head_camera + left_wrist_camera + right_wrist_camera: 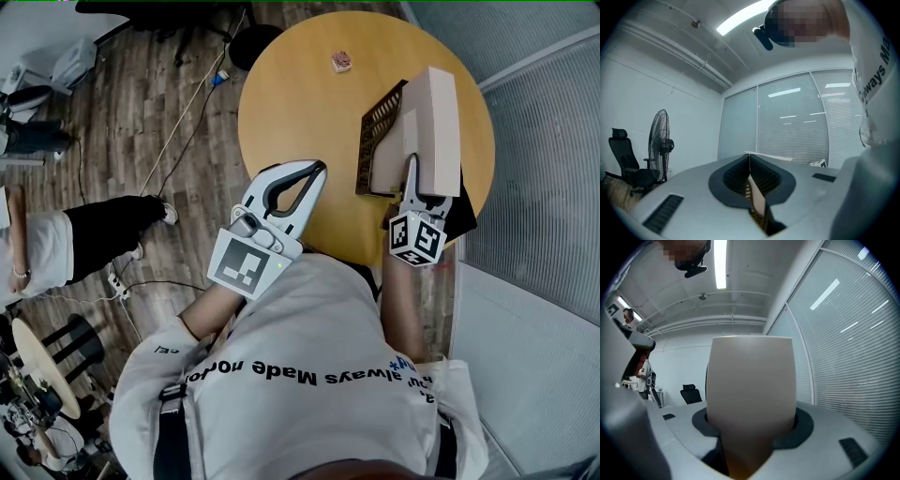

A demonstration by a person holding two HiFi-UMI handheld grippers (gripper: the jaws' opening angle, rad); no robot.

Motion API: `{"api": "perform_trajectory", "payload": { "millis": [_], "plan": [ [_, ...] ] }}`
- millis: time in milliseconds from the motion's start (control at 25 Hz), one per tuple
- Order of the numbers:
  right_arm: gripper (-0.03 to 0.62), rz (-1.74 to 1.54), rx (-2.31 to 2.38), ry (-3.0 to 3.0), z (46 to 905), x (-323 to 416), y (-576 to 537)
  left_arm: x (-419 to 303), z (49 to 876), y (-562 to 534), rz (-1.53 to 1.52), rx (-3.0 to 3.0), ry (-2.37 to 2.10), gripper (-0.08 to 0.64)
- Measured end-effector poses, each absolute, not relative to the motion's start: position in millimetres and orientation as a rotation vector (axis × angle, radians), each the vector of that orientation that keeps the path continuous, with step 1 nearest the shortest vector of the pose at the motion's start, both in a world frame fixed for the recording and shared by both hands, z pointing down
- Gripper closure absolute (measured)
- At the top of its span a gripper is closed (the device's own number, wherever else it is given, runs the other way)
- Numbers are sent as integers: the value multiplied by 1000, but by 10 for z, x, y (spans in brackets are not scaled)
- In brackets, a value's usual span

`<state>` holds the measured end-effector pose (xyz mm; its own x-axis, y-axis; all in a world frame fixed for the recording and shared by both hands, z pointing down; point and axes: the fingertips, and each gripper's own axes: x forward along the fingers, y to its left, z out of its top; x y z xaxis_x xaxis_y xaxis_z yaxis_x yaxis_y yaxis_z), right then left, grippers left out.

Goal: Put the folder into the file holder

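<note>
A thick beige folder [433, 122] stands on edge over the right side of the round wooden table [300, 103]. My right gripper [412, 178] is shut on the folder's near end. In the right gripper view the folder [750, 380] fills the space between the jaws of that gripper [751, 420]. A black mesh file holder [378, 131] lies directly left of the folder and touches it. My left gripper [317, 169] hovers at the table's near edge, shut on nothing. In its own view the left gripper [749, 159] has its tips together.
A small pinkish object [341, 62] sits at the table's far side. A person [56, 246] sits at the left on the wooden floor area, which has cables [187, 112] across it. Glass walls with blinds [544, 159] close the right. A fan [660, 143] and an office chair [626, 161] stand across the room.
</note>
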<state>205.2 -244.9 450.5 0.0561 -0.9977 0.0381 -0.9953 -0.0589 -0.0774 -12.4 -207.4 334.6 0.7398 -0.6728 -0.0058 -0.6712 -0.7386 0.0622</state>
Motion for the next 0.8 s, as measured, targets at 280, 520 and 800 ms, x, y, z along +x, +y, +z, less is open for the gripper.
{"api": "perform_trajectory", "payload": {
  "millis": [280,520,800],
  "plan": [
    [313,-140,-2265,2135,4616,2062,-2459,-111,3362,-2071,-43,2877,-1114,535],
    [313,-145,-2268,2139,4678,2054,-2467,-111,3353,-2077,-44,2880,-1117,535],
    [311,-154,-2276,2143,4713,2049,-2466,-119,3316,-2066,-38,2875,-1117,535]
  ]
}}
